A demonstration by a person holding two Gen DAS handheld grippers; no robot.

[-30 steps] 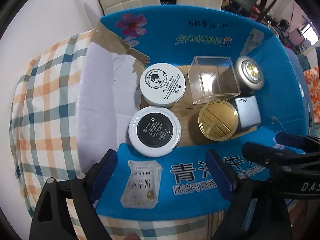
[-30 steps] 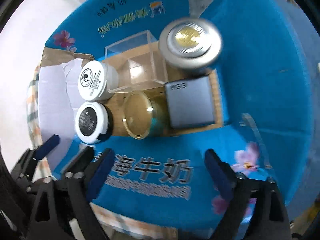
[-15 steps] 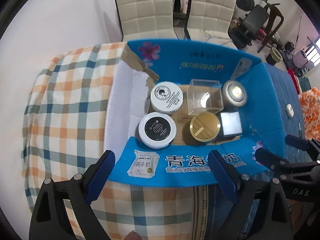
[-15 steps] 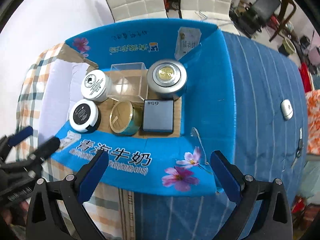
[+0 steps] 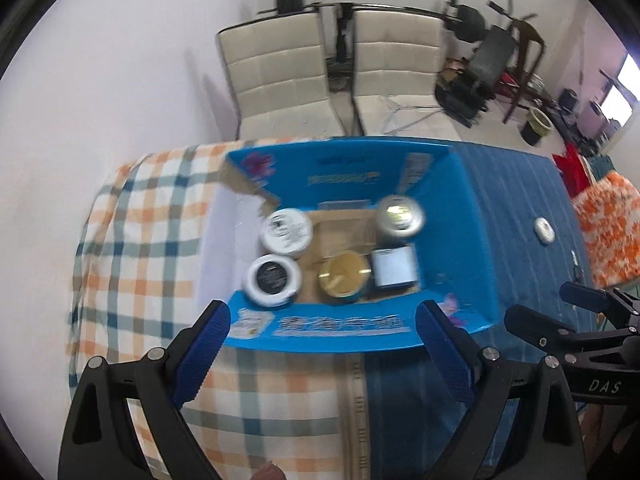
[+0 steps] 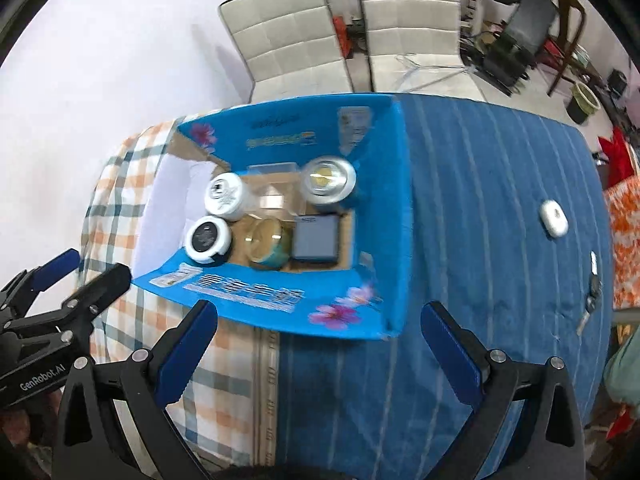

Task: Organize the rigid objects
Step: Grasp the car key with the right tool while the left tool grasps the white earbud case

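Both pairs of jaws stood spread wide with nothing between them: the left gripper and the right gripper hung above the near edge of the blue cardboard box, well clear of its contents.

The box sat open on a surface covered on the left by an orange-and-blue checked cloth and on the right by a blue striped cloth. Six rigid objects lay packed together on its brown floor in two rows. In the far row were a white-lidded jar, a clear plastic box whose outline was blurred, and a round silver tin with a gold centre. In the near row were a white jar with a black lid, a gold-lidded tin and a grey square box. Neighbouring items were touching or just beside one another.

On the striped cloth, well apart from the box, rested a small white oval object and a bunch of keys. Two cream padded chairs stood beyond the far edge.
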